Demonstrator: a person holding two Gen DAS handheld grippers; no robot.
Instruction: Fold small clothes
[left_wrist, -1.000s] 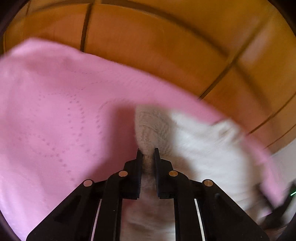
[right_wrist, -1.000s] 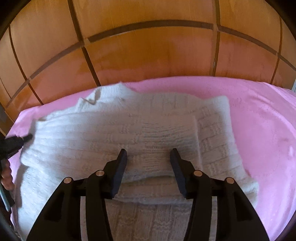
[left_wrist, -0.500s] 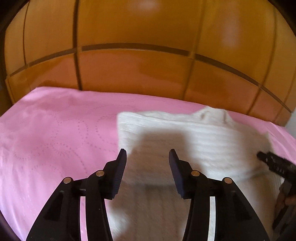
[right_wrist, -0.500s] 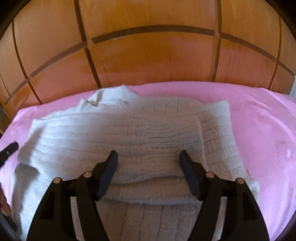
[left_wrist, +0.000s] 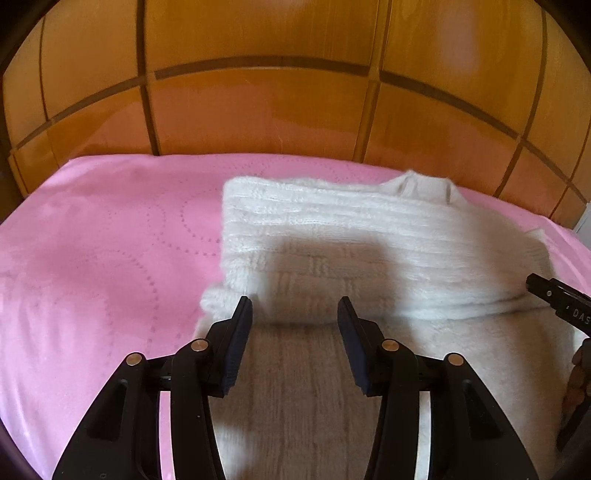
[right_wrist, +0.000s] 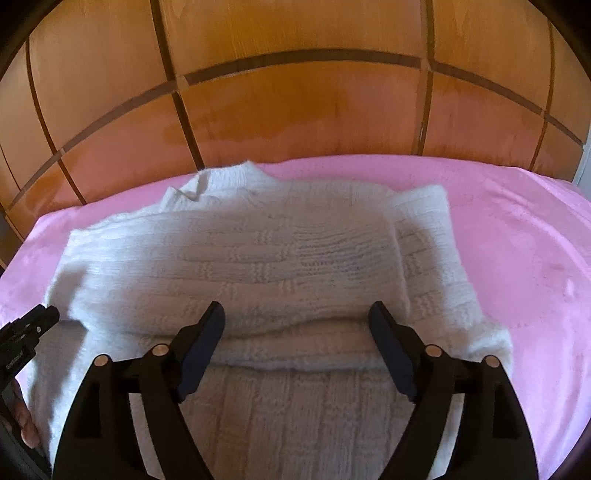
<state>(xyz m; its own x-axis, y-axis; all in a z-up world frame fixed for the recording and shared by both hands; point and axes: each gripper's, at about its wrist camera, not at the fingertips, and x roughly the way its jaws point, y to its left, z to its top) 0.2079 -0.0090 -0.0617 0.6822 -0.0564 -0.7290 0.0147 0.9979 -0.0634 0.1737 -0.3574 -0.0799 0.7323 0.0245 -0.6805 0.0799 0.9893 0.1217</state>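
Note:
A white knitted sweater (left_wrist: 369, 240) (right_wrist: 258, 258) lies on a pink blanket (left_wrist: 103, 240) (right_wrist: 517, 229), its sleeves folded across the chest and its collar toward the wooden panelling. My left gripper (left_wrist: 295, 314) hovers over the sweater's left part, jaws opening, nothing pressed between them. My right gripper (right_wrist: 297, 317) hangs above the folded sleeve's near edge, jaws opening wide and clear of the knit. Each gripper's black tip shows at the edge of the other's view, the right gripper (left_wrist: 554, 299) and the left gripper (right_wrist: 26, 325).
Glossy orange-brown wooden panelling (left_wrist: 277, 103) (right_wrist: 295, 107) rises directly behind the blanket. A person's fingers (right_wrist: 22, 417) show at the lower left of the right wrist view. Bare pink blanket lies to the left and right of the sweater.
My left gripper let go of the sleeve, opened and swung back to face the panelling. My right gripper's jaws spread wider. The sleeve now lies flat across the sweater.

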